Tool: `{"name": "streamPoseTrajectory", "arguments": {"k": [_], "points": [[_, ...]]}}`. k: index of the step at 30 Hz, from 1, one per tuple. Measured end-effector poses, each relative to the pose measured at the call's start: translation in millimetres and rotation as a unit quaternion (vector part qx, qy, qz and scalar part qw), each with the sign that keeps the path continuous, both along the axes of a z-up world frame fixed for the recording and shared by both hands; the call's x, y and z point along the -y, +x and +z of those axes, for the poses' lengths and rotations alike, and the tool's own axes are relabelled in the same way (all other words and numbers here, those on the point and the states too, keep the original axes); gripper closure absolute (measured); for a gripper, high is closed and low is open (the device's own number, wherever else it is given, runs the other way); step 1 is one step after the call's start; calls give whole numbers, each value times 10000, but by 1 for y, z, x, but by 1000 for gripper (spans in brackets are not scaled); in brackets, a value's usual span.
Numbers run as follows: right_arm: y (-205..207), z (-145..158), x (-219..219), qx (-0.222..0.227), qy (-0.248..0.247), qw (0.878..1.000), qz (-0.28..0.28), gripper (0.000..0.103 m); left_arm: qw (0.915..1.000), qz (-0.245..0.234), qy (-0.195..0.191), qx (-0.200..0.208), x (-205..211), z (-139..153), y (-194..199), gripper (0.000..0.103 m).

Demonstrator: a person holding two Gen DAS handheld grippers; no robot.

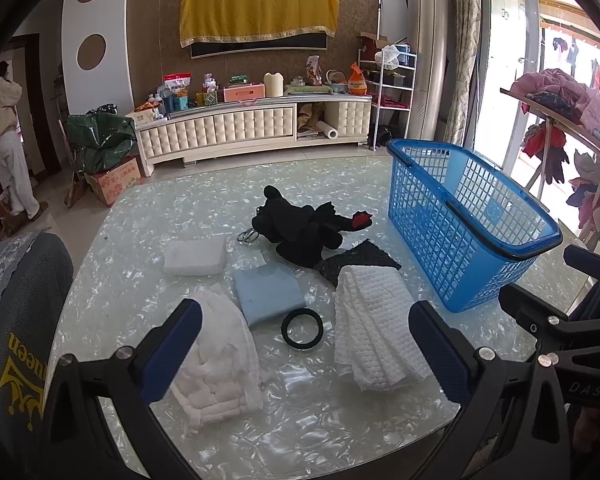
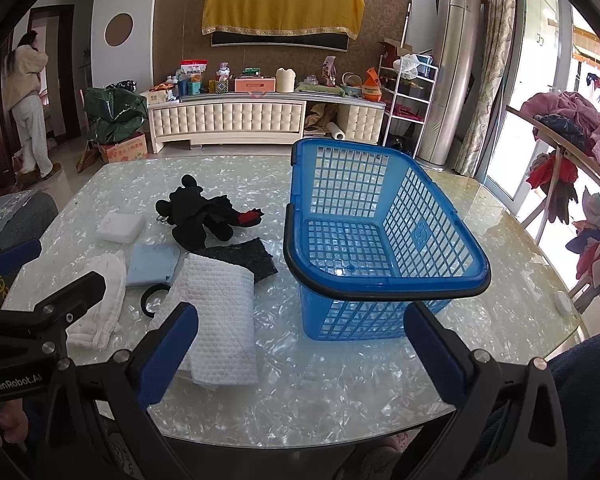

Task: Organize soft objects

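Through the left wrist camera I see my left gripper spread wide, holding nothing, poised above the near part of the glass-topped table. Between its blue pads lie the soft things: a folded white quilted cloth by the left finger, a white waffle towel by the right finger, and a black ring on the table between the two. Just behind the ring sits a light blue folded cloth, touching the quilted cloth's far edge. Farther back are a white sponge block, a black plush toy with a red tail tip, and a black mesh piece partly under the towel. The blue basket stands upright to the right, empty. My right gripper shows at the right edge; I cannot tell its opening from here.

Through the right wrist camera my right gripper is also wide and empty, low over the near table edge. The basket's black-rimmed near wall sits just ahead, toward the right finger. The waffle towel lies by the left finger, with the plush and the other cloths beyond it to the left.
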State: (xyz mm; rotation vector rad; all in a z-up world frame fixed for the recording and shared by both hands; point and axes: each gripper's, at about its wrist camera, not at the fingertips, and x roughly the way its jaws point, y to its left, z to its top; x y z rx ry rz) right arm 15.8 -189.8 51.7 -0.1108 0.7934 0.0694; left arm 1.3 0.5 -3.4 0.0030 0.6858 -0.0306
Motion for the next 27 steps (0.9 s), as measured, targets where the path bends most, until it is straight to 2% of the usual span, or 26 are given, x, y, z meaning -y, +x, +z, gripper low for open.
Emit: {"name": "streamPoseTrajectory", "arguments": {"k": [21, 27], "points": [[-2, 5, 2, -128, 42, 9998, 110, 0, 9998, -92, -89, -143, 3, 2, 3, 0], [6, 23, 7, -293, 3, 9990, 336, 0, 9975, -499, -179, -461, 4, 11, 15, 0]]}}
